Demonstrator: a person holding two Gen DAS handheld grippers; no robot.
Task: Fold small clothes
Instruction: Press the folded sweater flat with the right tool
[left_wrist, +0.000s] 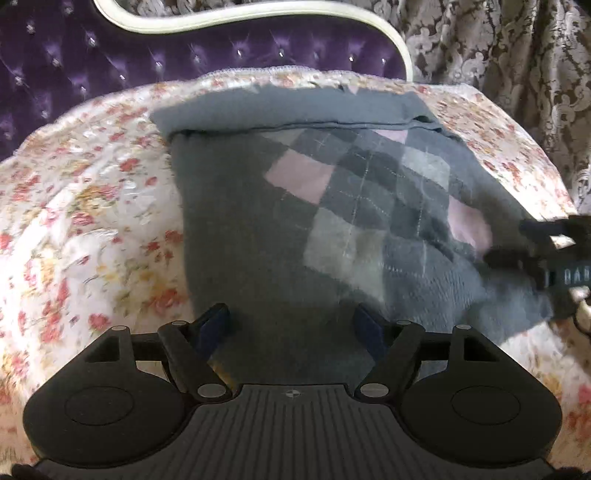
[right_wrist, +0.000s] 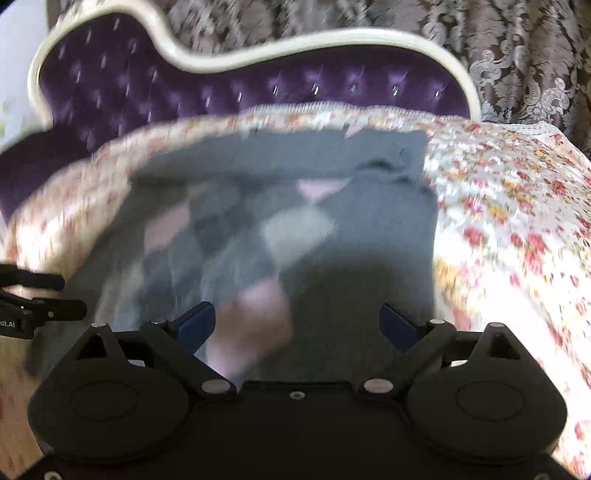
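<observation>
A: Floral quilted bedspread (left_wrist: 92, 206) covers the bed; purple tufted headboard (left_wrist: 110, 55) behind. Grey argyle knit garment (left_wrist: 280, 206) lies on the spread, far edge turned over in a band (left_wrist: 288, 107).

B: Progress?

A: Partly folded, I judge. Near portion looks loose and rumpled; right view blurred, so layers unclear. Further folds remain.

B: Claws?

A: Left claw (left_wrist: 291, 328) spread wide over the garment's near edge, gripping nothing. Right claw (right_wrist: 298, 325) likewise wide apart above the cloth, empty.
</observation>
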